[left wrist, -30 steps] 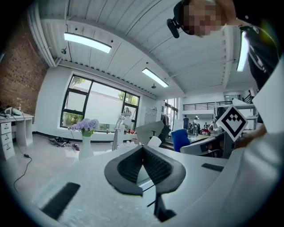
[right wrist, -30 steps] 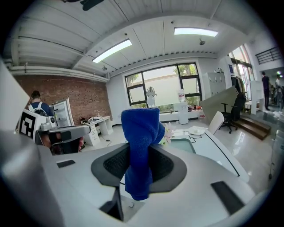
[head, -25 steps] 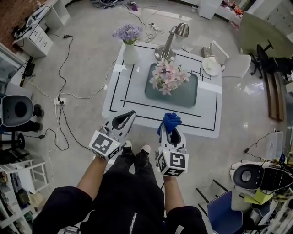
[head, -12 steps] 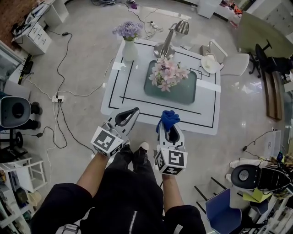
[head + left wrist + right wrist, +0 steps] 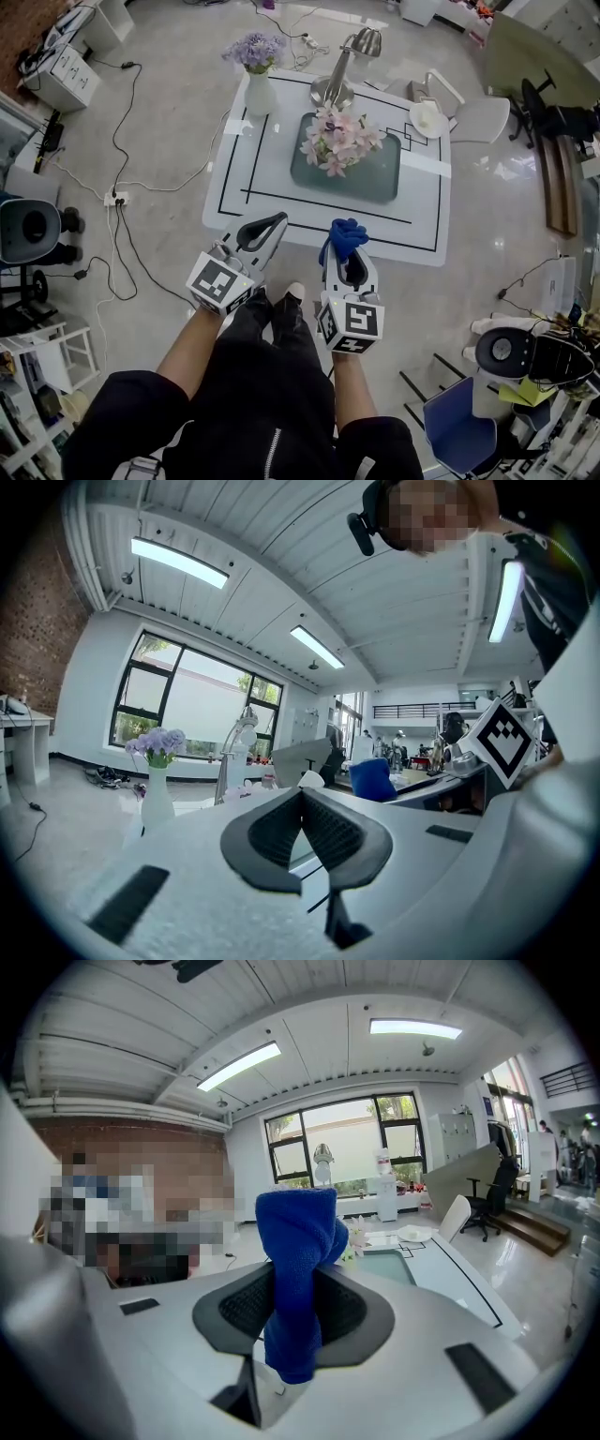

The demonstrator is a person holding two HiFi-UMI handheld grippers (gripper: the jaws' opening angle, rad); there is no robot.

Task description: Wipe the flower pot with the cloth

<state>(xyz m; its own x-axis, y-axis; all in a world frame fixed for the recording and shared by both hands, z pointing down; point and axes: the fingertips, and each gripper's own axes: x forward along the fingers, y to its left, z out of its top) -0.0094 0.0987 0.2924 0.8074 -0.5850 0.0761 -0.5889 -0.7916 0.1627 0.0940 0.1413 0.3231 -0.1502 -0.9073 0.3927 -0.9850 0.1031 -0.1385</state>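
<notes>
The flower pot, a wide grey-green basin (image 5: 379, 176) holding pink flowers (image 5: 335, 141), sits mid-table in the head view. It also shows small in the right gripper view, as the basin (image 5: 386, 1264) behind the cloth. My right gripper (image 5: 345, 251) hovers over the table's near edge, shut on a bunched blue cloth (image 5: 346, 236) that sticks up between its jaws (image 5: 298, 1269). My left gripper (image 5: 266, 226) is beside it, to the left, shut with nothing in it. From the left gripper view the blue cloth (image 5: 372, 780) appears at the right.
On the white table (image 5: 246, 173) marked with black lines stand a white vase of purple flowers (image 5: 256, 73), a metal desk lamp (image 5: 343, 69) and a white bowl (image 5: 430, 118). A white chair (image 5: 476, 116) is at the table's right. Cables (image 5: 131, 178) trail over the floor at left.
Both grippers have edged a little forward toward the table's near edge, side by side. The cloth stays clamped in the right one.
</notes>
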